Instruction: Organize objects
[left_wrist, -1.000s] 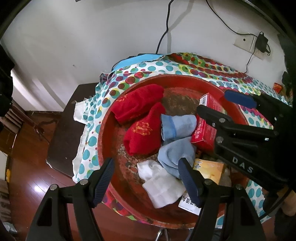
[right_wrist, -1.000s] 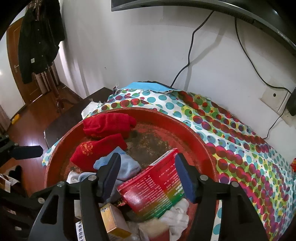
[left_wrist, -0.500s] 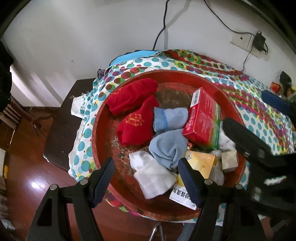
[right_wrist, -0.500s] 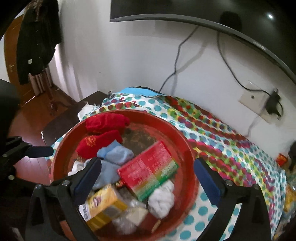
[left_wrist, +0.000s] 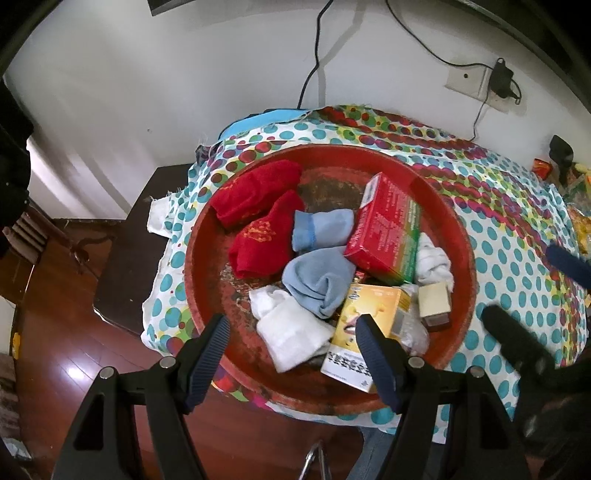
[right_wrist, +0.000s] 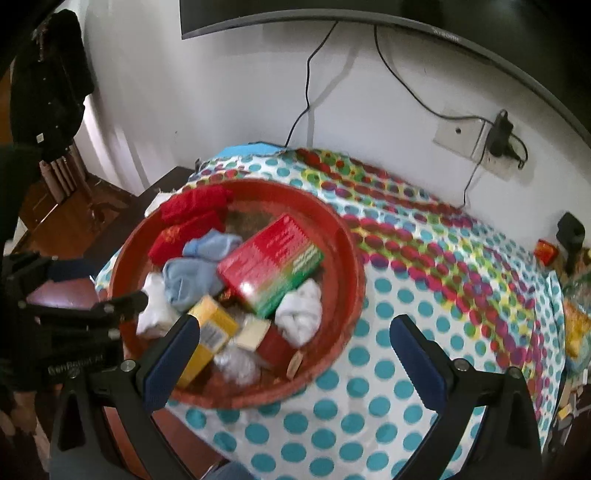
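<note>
The right gripper (right_wrist: 295, 354) has just been opening and stands wide with nothing between its jaws, over the spotted cloth (right_wrist: 406, 295) beside the red basin (right_wrist: 347, 258); the red box (right_wrist: 269, 266) lies inside the basin, propped on blue socks (left_wrist: 317, 280). The left gripper (left_wrist: 291, 354) is spread apart and empty above the basin's near rim; white socks (left_wrist: 291, 332) and a yellow box (left_wrist: 373, 314) lie beneath it.

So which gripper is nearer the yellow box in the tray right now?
Left. The left gripper hangs just over the yellow box, one finger in front of it. The right gripper, jaws wide and empty, sits off the red tray's rim over the dotted cloth.
</note>
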